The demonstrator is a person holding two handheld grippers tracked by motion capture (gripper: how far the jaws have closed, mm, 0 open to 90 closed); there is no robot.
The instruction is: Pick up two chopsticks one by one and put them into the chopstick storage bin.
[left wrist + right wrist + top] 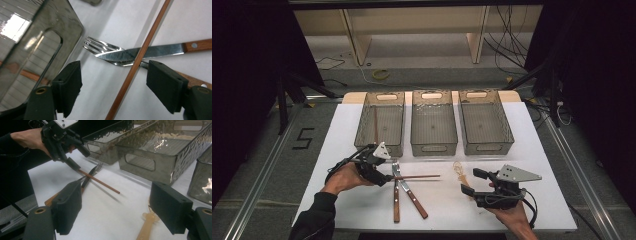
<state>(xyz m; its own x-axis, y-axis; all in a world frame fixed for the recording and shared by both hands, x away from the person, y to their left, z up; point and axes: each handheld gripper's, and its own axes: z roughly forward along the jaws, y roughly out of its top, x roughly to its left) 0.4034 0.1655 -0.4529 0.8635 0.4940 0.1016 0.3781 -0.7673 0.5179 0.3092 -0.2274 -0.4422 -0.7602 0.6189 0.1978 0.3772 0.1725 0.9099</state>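
From the high view I see the white desk (362,210) with three clear bins in a row at its far side. The left bin (380,122) already holds one brown chopstick (375,125); the middle bin (434,122) and the right bin (485,121) look bare.

My left gripper (388,176) is at the near left, just in front of the left bin. Its own view tells me what the high view cannot: the fingers (68,86) are spread wide, and a second chopstick (136,62) runs between them, touching neither finger. This chopstick lies across a steak knife (150,51) and a fork (105,48), both with wooden handles. The corner of the left bin is close at the left finger.

The right gripper view shows the crossing from the side: the chopstick (98,181) rests on the knife and fork and its far end is at the left gripper's fingers.

My right gripper (473,182) hovers at the near right, fingers (170,206) released and holding nothing. A pale, translucent utensil (147,225) lies on the desk between them, nearer to the right finger; I cannot tell which kind it is.
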